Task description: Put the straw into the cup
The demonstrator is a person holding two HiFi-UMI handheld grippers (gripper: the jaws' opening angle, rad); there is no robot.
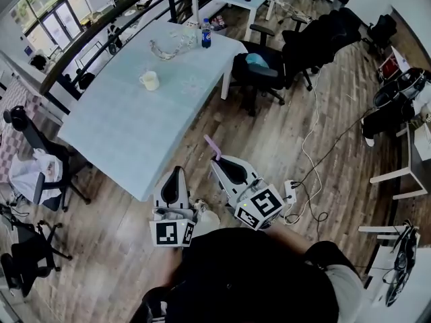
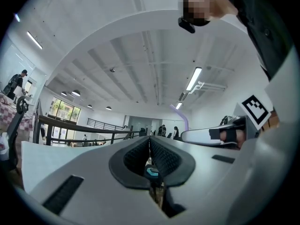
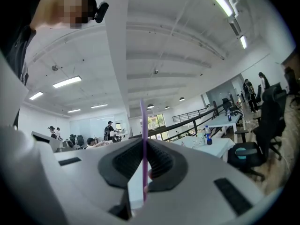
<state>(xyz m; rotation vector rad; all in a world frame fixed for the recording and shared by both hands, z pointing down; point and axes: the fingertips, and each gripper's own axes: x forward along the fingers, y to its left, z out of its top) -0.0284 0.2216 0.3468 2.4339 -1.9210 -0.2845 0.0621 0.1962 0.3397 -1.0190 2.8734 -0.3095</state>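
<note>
A cream cup [image 1: 149,80] stands upright on the pale blue table [image 1: 128,133], well in from its near edge. Both grippers are held off the table's near corner, over the wooden floor. My right gripper [image 1: 217,161] is shut on a thin purple straw [image 1: 213,146]; in the right gripper view the straw [image 3: 142,125] rises upright between the pressed pads of the right gripper [image 3: 143,146]. My left gripper [image 1: 176,171] sits just left of it, and the left gripper view shows this left gripper [image 2: 150,142] shut with nothing between its pads.
A blue-labelled bottle [image 1: 206,33] and a clear plastic bundle [image 1: 165,48] lie at the table's far end. Black office chairs [image 1: 269,66] stand to the table's right, another chair [image 1: 40,160] to its left. White cables [image 1: 306,173] trail over the floor.
</note>
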